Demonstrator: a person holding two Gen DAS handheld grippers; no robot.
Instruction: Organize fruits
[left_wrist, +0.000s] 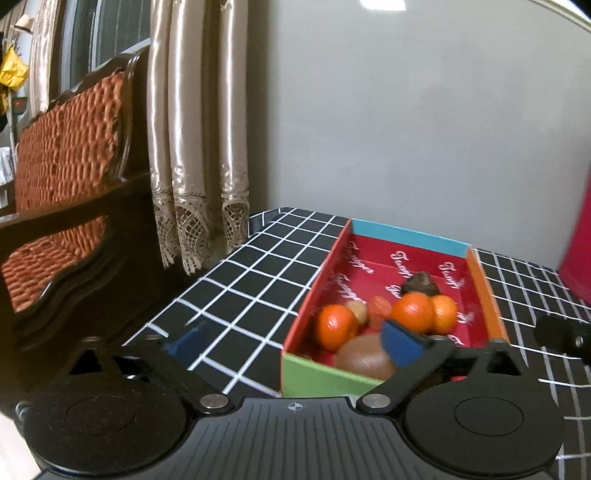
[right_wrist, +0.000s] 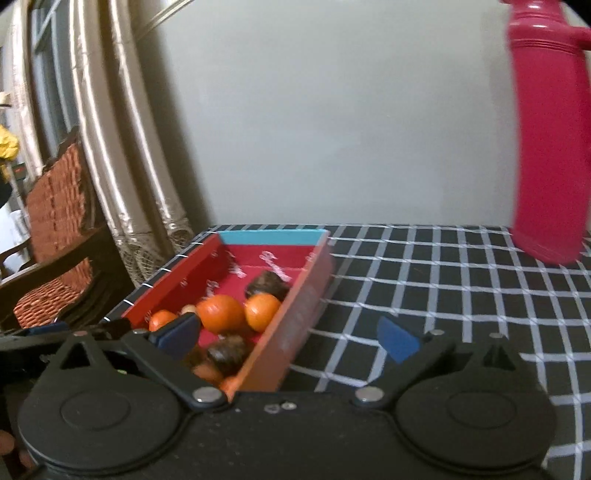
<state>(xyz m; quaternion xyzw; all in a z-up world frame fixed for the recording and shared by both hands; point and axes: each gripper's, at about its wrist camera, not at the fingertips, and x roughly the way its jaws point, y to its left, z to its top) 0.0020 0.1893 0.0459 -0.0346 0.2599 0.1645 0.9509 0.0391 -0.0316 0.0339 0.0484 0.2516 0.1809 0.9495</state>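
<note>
Left wrist view: the left gripper (left_wrist: 293, 343) fills the bottom of the frame, its blue-padded fingers (left_wrist: 400, 345) spread wide and grasping nothing. One pad sits at lower left over the black-and-white checked surface (left_wrist: 251, 280); the other overlaps the near end of the box (left_wrist: 327, 378) at lower centre-right. The box is an open tray with a red printed interior, a green near wall, an orange right wall and a blue far wall. Inside lie three oranges (left_wrist: 413, 312), a brown kiwi (left_wrist: 364, 358) against the near wall, a dark fruit (left_wrist: 421, 284) toward the back, and smaller pieces too blurred to identify. A wooden chair (left_wrist: 70, 155) and curtain (left_wrist: 195, 140) occupy the left of the frame.

Right wrist view: the right gripper (right_wrist: 290, 338) spans the bottom, fingers (right_wrist: 397, 339) released and empty. The left pad overlaps the box (right_wrist: 295, 317) at lower centre-left; the right pad is over bare surface (right_wrist: 443, 288). Oranges (right_wrist: 221, 314) and dark fruits (right_wrist: 267, 284) are visible inside. A pink bottle (right_wrist: 550, 147) stands upright at upper right, well apart from the box.
</note>
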